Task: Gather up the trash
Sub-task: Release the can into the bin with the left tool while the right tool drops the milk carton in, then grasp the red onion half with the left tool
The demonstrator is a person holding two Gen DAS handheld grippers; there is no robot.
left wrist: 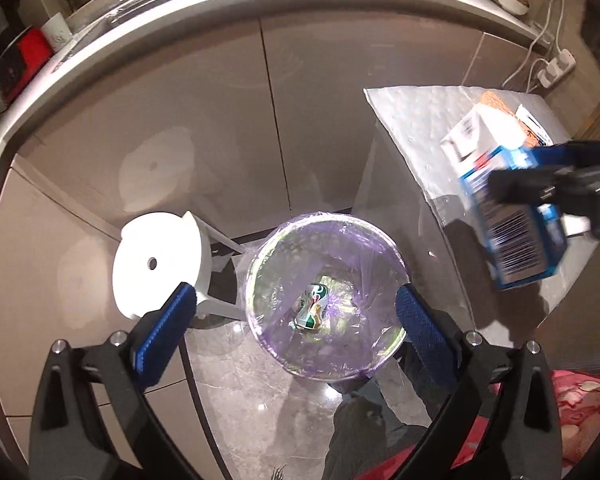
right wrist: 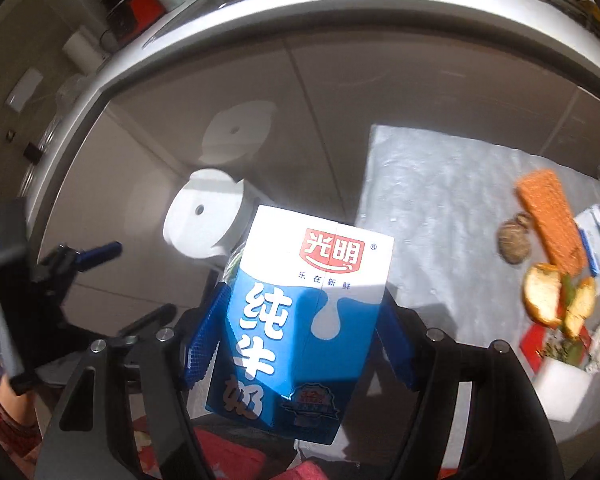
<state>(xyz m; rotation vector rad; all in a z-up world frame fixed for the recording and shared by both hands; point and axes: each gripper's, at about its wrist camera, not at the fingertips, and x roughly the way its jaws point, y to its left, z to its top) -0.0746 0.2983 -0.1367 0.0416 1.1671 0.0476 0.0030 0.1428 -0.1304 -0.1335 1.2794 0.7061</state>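
Carrying a blue-and-white milk carton [right wrist: 300, 320] toward the bin, the right tongs [right wrist: 300, 336] clamp it between their blue pads, one on each side wall, with the carton's top tilted away from the camera. From the left wrist view the carton [left wrist: 508, 216] hangs beside the bin, over the edge of the grey worktop [left wrist: 412, 120], not yet above the opening.

Directly below the left tongs [left wrist: 288, 328] sits the round trash bin [left wrist: 260, 264], lined with a clear purplish bag; those tongs stand spread wide with nothing between the pads. A single drink can [left wrist: 312, 306] lies at the bottom of the liner, and no other contents can be made out through the film.

To finish this step cleanly, the carton should probably be brought over the middle of the opening before the grip is loosened, since a box let go near the rim could catch the liner's edge or tip out onto the floor.

More litter waits on the worktop: orange peel [right wrist: 544, 296], a long orange wrapper [right wrist: 548, 220] and a brownish round scrap [right wrist: 514, 240]. A white stool [left wrist: 160, 256] stands just beside the bin.
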